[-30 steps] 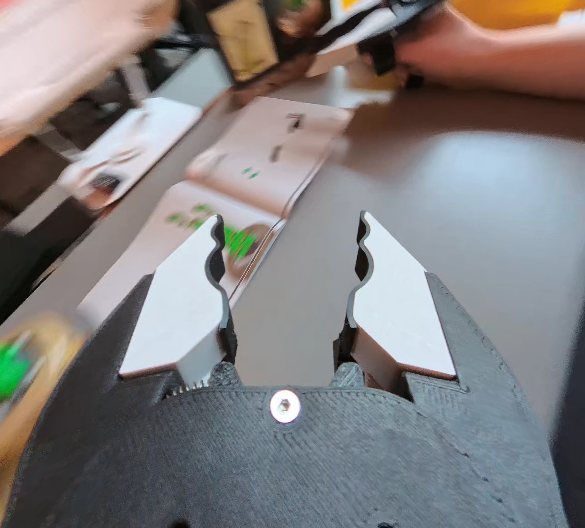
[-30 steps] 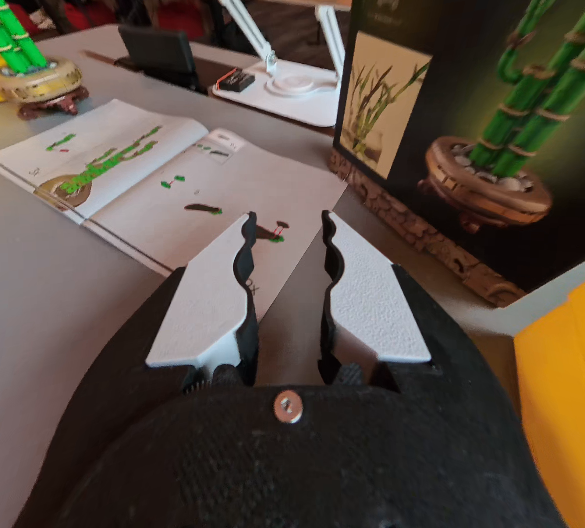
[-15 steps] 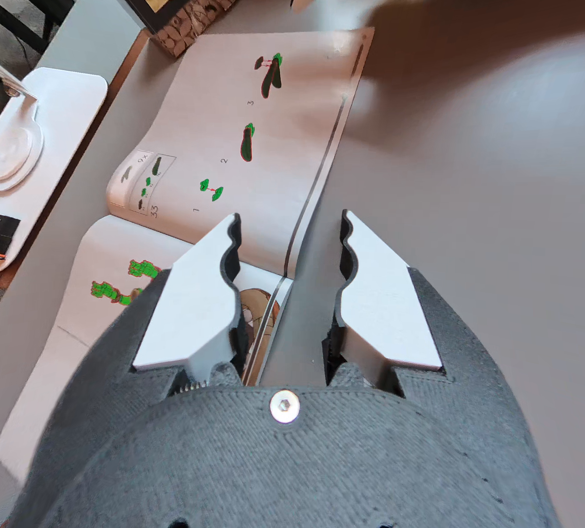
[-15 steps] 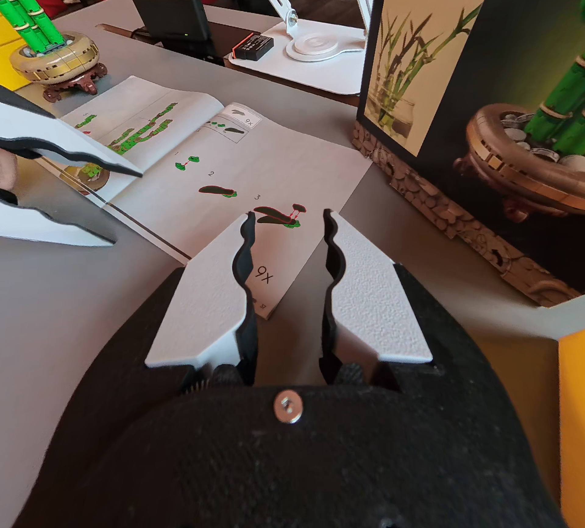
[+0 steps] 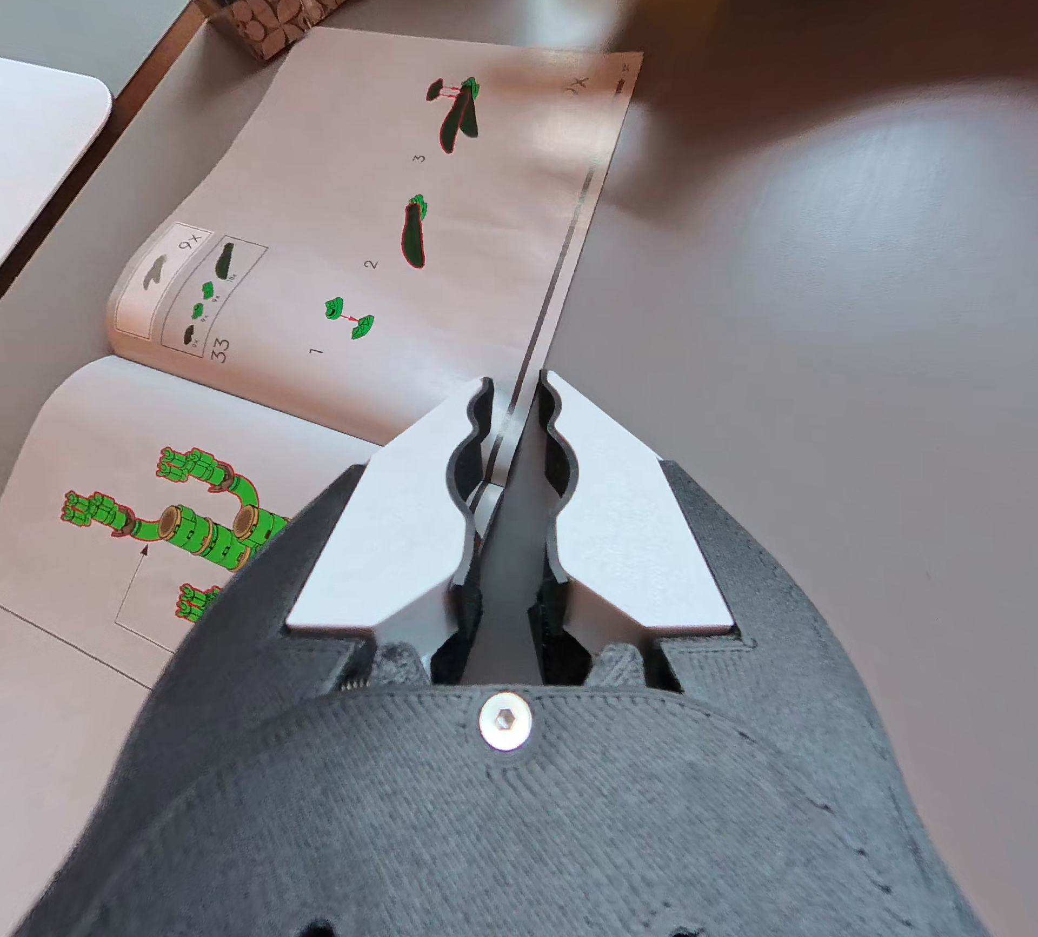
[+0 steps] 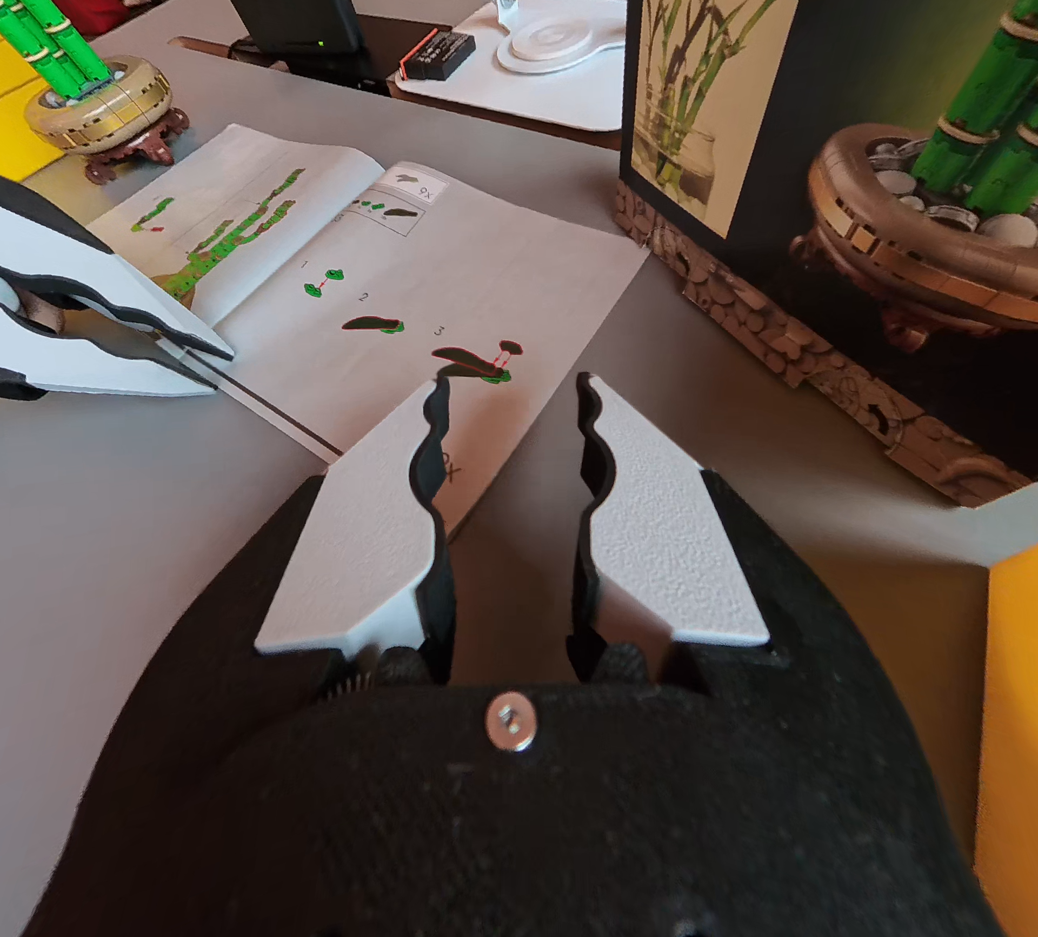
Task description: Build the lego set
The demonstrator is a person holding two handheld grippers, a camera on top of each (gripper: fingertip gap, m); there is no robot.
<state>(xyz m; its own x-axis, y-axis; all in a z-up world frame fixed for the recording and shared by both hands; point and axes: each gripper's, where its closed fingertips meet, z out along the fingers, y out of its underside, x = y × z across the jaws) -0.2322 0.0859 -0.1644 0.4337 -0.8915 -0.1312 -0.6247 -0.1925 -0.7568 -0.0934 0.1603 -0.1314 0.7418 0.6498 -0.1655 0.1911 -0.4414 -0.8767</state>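
Open instruction booklet (image 5: 348, 214) lying flat on grey table; partly built green bamboo model (image 6: 84, 85) standing upright in tan round pot beyond it.

Both wrist cameras look down close over the table (image 5: 814, 292) from facing sides, sharing the open booklet (image 5: 393, 214).

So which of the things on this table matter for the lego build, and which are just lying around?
For the build: open instruction booklet, partly built green bamboo model, black set box, left tongs.
Lying about: white lamp base, black box-shaped device, small black battery.
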